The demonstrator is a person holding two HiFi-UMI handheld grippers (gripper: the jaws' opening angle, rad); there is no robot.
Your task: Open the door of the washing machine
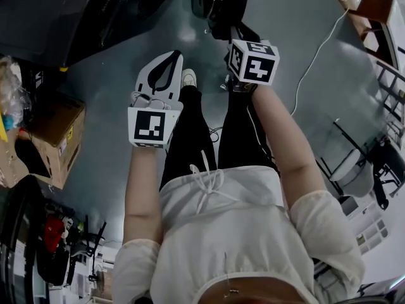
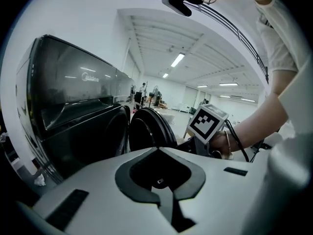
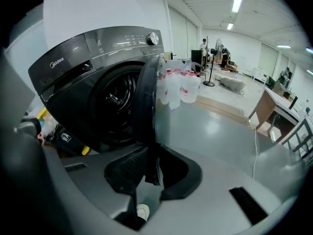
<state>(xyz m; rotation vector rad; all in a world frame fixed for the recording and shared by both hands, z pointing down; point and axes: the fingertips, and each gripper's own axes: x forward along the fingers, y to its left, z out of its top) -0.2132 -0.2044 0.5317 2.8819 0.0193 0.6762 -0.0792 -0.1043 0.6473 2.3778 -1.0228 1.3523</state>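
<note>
Task thing: the door [image 3: 146,102] of the dark washing machine [image 3: 73,82] stands swung out from the front, seen edge-on in the right gripper view
Drum: the round opening [image 3: 115,102] behind the door is uncovered, with the metal inside showing
Right claw [image 3: 152,153]: jaws drawn narrow with the lower rim of the door between them; it appears to be clamped on that rim
Left claw [image 2: 157,150]: jaws together with nothing between them, held out in front of the person and apart from the door
Surroundings: clear bottles [image 3: 178,87] stand on the grey floor [image 3: 215,126] past the door, and a cardboard box [image 1: 50,132] sits to the person's left
Done: the latch is judged released, since the door is off the front and well out
Left: at most a wider swing, then letting go of the rim
Progress: judged close to finished
</note>
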